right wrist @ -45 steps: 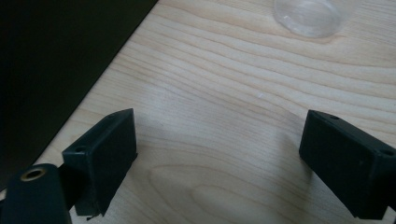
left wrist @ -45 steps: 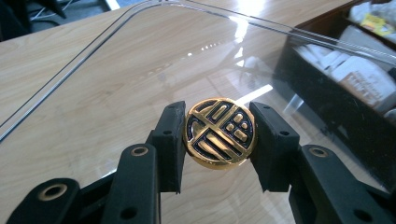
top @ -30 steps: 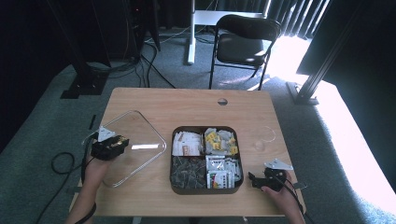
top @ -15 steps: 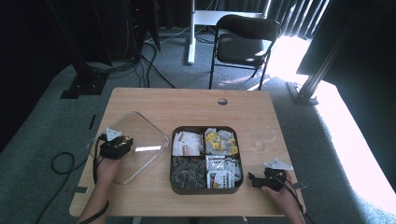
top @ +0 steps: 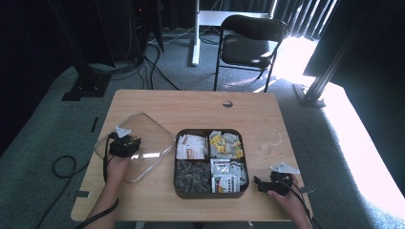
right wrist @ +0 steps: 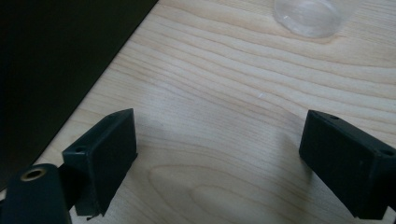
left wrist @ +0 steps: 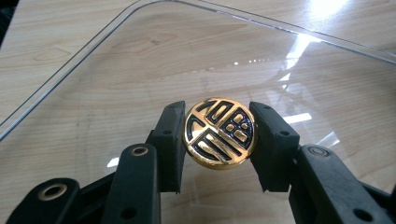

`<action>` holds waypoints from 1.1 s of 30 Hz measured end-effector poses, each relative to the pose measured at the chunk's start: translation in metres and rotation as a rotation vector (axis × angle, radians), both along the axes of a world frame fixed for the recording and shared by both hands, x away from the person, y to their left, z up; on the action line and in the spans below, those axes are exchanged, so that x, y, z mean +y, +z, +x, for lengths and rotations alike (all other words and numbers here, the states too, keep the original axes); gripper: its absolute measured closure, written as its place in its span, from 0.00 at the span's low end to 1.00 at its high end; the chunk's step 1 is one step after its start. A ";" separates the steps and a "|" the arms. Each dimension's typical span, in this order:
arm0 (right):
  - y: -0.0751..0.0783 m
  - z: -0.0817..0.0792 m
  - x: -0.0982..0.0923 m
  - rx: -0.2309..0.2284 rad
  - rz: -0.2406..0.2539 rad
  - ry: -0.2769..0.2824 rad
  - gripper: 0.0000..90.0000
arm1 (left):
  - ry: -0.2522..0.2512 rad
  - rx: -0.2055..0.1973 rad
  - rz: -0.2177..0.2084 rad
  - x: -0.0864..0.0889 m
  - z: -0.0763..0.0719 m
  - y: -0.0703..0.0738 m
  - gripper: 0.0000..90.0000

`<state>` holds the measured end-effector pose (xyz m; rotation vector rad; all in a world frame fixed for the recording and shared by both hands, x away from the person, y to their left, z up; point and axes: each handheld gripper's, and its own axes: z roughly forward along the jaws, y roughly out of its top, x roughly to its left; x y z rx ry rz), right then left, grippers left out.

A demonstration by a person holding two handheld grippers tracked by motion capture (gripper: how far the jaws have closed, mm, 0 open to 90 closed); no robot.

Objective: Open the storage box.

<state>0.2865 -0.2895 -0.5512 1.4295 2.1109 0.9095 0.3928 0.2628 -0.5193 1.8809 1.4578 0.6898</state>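
Observation:
A clear, rounded-square lid (top: 148,138) lies low over the table's left side. Its round gold-and-black knob (left wrist: 219,133) sits between the black jaws of my left gripper (left wrist: 218,108), which is shut on it. In the high view that left gripper (top: 125,144) stands over the lid's left half. A dark box (top: 175,164) with several compartments of tea packets rests open at the table's centre. Near the front right corner, my right gripper (top: 260,184) points toward the box. Its jaws stand wide apart over bare wood, so the right gripper (right wrist: 219,122) is open and holds nothing.
A small clear round object (right wrist: 306,16) lies on the wood ahead of the right gripper, and shows as a small clear object (top: 264,149) right of the box. A black folding chair (top: 248,45) stands beyond the table's far edge. Cables trail on the floor at left.
My left gripper has shifted slightly right and sunk lower, with the lid's knob still in it. The right gripper has kept still.

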 end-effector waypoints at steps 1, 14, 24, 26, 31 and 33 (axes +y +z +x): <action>0.000 0.000 0.000 0.000 0.000 0.000 0.12 | 0.001 0.004 -0.003 0.000 0.001 -0.001 0.65; 0.000 0.000 0.000 0.000 0.000 0.000 0.12 | 0.002 0.025 0.010 -0.006 0.010 -0.013 0.65; 0.000 0.000 0.000 0.001 0.000 0.000 0.12 | -0.040 0.038 -0.064 -0.002 0.008 -0.009 0.44; 0.000 0.000 0.000 0.001 0.000 0.000 0.12 | -0.049 0.049 -0.104 0.000 0.006 -0.006 0.43; 0.000 0.000 0.000 0.001 0.000 0.000 0.12 | -0.058 0.045 -0.129 0.005 0.001 -0.004 0.43; 0.000 0.000 0.000 0.001 0.000 0.000 0.12 | -0.056 0.040 -0.144 0.008 -0.001 -0.002 0.38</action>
